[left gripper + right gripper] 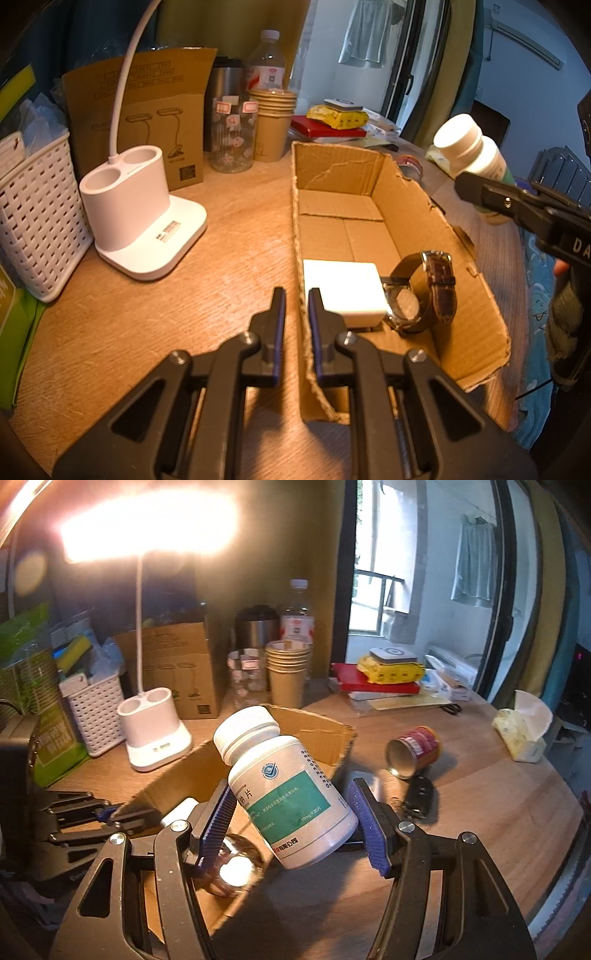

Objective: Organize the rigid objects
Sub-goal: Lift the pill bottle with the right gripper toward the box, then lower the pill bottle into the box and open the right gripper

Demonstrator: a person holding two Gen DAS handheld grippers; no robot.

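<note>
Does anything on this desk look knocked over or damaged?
Yes: the red cylindrical tin can lies on its side on the wooden desk, and the open brown cardboard box has ragged, torn edges.

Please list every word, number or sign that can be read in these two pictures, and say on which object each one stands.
"DA": white letters on the right gripper, cut off at the picture's edge.
"片": on the green label of the pill bottle.
"10mg×30片": small print low on the same label, only roughly legible.
Lamp base: dark print, too small to read.
Brown lamp box: drawings and a code square, no legible words.
Water bottle: red label, blurred.
</note>
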